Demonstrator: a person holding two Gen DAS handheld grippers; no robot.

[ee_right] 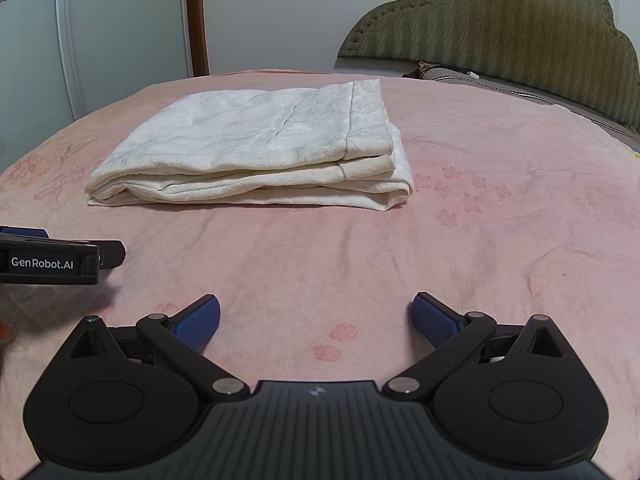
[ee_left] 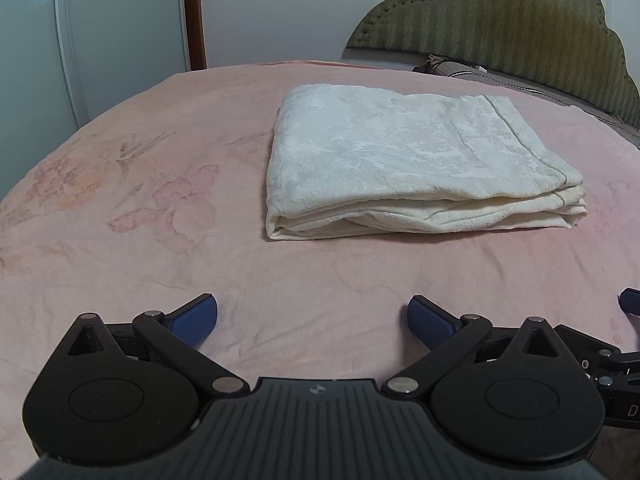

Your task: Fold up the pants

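A "GenRobot.AI" label on the left gripper (ee_right: 48, 258) is seen only from the right wrist. Both the left gripper (ee_left: 313, 322) and right gripper (ee_right: 316, 320) are held spread wide, nothing gripped. The cream pants (ee_left: 416, 168) are folded into a layered rectangle, lying on the pink bed (ee_left: 160, 280) ahead of both.

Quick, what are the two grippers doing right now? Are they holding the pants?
Left gripper: open, holding nothing.
Right gripper: open, holding nothing.
The folded cream-white fabric pants lie untouched on the pink floral bedsheet.
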